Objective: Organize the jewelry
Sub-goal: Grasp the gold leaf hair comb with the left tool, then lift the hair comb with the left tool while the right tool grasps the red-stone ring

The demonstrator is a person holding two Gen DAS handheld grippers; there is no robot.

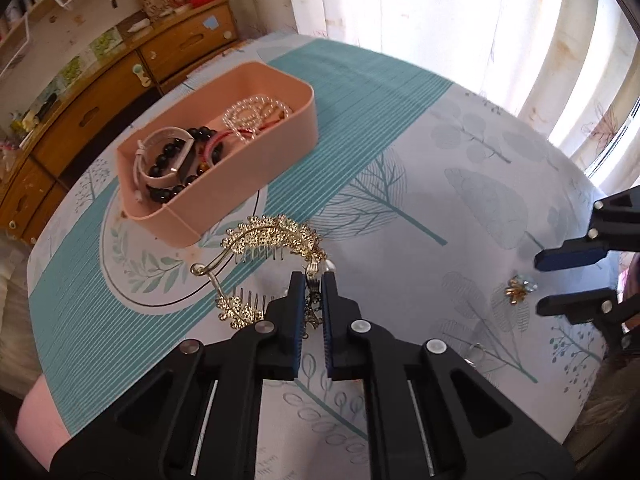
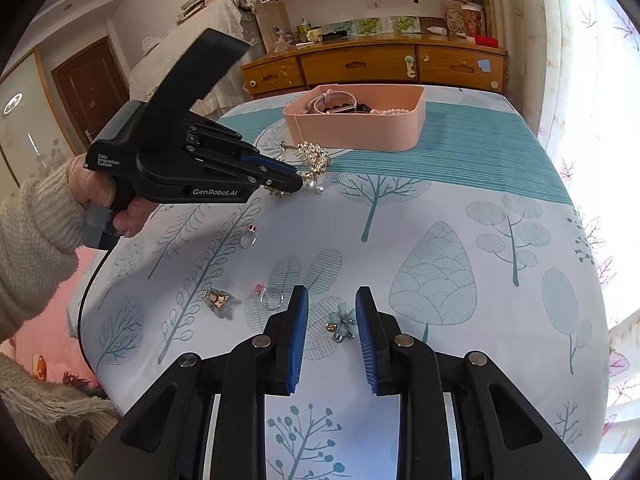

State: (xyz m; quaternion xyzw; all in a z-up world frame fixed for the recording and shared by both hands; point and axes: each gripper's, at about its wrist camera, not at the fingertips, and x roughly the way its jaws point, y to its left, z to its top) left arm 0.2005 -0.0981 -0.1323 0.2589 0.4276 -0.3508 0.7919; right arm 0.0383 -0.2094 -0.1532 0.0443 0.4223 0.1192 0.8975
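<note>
A gold leaf-shaped hair comb lies on the tablecloth just in front of the pink box. My left gripper is shut on the comb's dangling end. In the right wrist view the same left gripper reaches the hair comb near the pink box. The box holds a white-strapped watch, black beads, pearls and red cord. My right gripper stands open over a pale blue flower earring, which lies on the cloth between its fingers. The right gripper also shows at the right edge, beside the earring.
Two rings with pink stones and a second gold-and-blue earring lie on the leaf-patterned cloth to the left. A hand in a knitted sleeve holds the left gripper. A wooden dresser stands behind the table; curtains hang on the right.
</note>
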